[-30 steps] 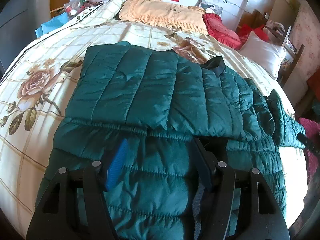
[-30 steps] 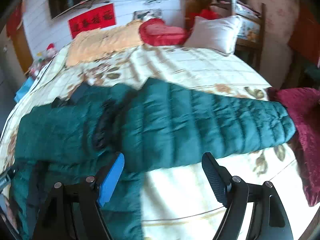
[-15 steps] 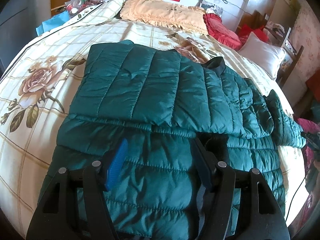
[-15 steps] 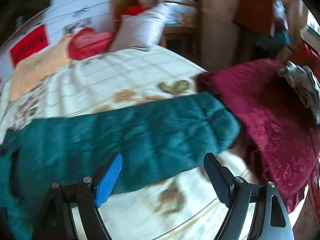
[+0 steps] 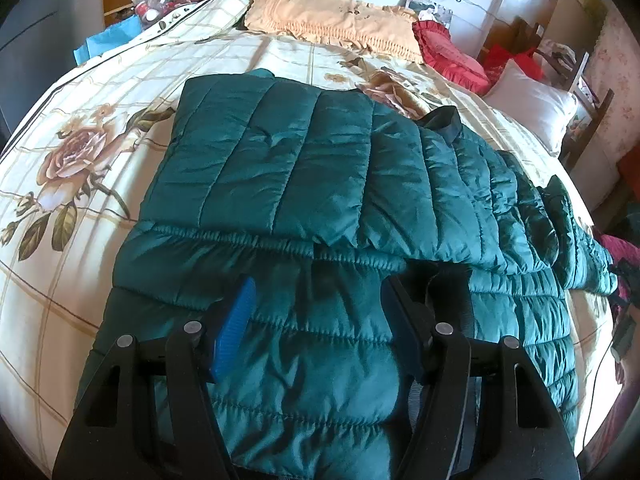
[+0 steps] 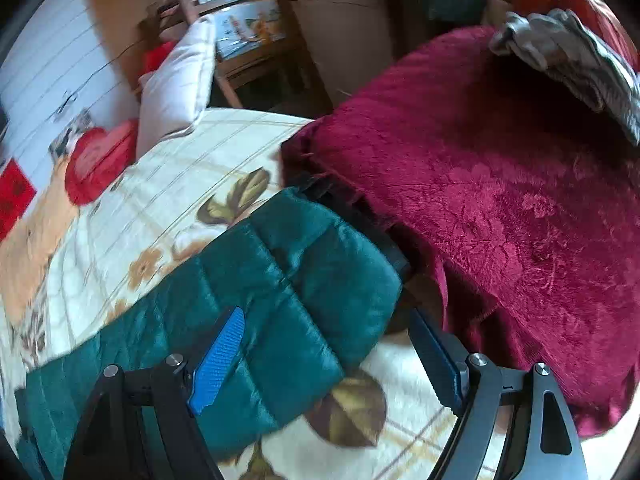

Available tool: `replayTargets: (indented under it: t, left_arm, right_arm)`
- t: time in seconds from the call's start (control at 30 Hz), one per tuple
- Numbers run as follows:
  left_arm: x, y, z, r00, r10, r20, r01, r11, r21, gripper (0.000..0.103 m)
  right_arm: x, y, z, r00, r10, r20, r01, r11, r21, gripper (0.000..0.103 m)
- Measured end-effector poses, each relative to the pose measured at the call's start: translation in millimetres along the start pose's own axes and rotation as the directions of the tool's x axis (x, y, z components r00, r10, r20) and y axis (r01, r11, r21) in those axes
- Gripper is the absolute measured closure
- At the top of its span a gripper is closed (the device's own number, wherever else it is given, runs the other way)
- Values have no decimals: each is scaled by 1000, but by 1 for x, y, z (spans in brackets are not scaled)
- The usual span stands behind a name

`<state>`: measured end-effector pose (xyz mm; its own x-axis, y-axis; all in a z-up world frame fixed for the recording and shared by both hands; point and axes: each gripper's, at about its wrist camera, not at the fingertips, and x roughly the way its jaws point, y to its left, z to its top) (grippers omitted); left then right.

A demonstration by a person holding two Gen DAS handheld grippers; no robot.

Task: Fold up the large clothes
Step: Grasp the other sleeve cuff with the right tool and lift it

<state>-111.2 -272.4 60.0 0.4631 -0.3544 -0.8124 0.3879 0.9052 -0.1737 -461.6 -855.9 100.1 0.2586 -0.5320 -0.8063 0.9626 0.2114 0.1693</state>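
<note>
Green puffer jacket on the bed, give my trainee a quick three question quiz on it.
1. True or false: the right tongs are shut on the sleeve.
2. The sleeve end lies nearest which item? A) maroon blanket B) white pillow C) red banner
3. What do the left tongs hover over?

Key: 1 false, they are open; 2 A; 3 the green jacket.

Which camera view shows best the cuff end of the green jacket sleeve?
The right wrist view: the sleeve end lies close, between the open right gripper fingers. The left wrist view shows it only small, far right.
</note>
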Motion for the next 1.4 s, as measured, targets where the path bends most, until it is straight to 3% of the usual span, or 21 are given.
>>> replayTargets:
  t: [0.13,0.27,0.33,0.37,0.43,0.47,0.6,0.73,0.87,0.97,1.2,1.4]
  left_arm:
    - [2,1,0,1000,4,-6,-4,1000,0,38]
    - [2,1,0,1000,11,-8,-11,1000,-3,38]
    - [2,2,0,1000,14,-7,-14,1000,-2,38]
    - [3,1,-1,1000,16,-8,-16,1000,-1,38]
    - [3,1,-1,1000,18,-13,-18,1000,2,38]
    - [3,1,-1,1000,17,-14,-17,1000,3,38]
    - [-1,4,1,1000,6,-7,-6,1000,-8,38]
    - [-6,9,3,1000,2,8,-2,1000,-22,38]
    - [-9,13,4,1000,3,11,-2,999,-36,38]
    - [-12,16,3,1000,5,10,-4,999,-42,38]
    - [-23,24,1,999,28,24,-27,999,-27,38]
    - [-32,41,1,998,39,44,-37,998,-44,38]
  right_arm:
    - [16,-13,6,1000,28,-13,-27,995,101,21]
    - [22,-9,11,999,46,12,-47,995,85,21]
    - [23,-6,13,999,50,19,-51,997,59,33]
    - [23,-4,13,998,57,22,-58,997,49,51]
    - [21,-5,14,996,73,47,-75,996,43,68]
    - [18,-5,15,994,89,63,-91,995,40,83]
    - [-14,1,27,980,159,116,-159,987,-14,89]
    - [-77,26,35,940,274,201,-249,958,-141,89]
    - [-144,69,30,876,420,238,-349,891,-290,90]
    - [-182,115,11,835,513,201,-403,818,-411,90]
    - [-207,223,-68,805,594,-7,-483,648,-589,89]
    - [-207,302,-155,765,612,-201,-572,502,-649,90]
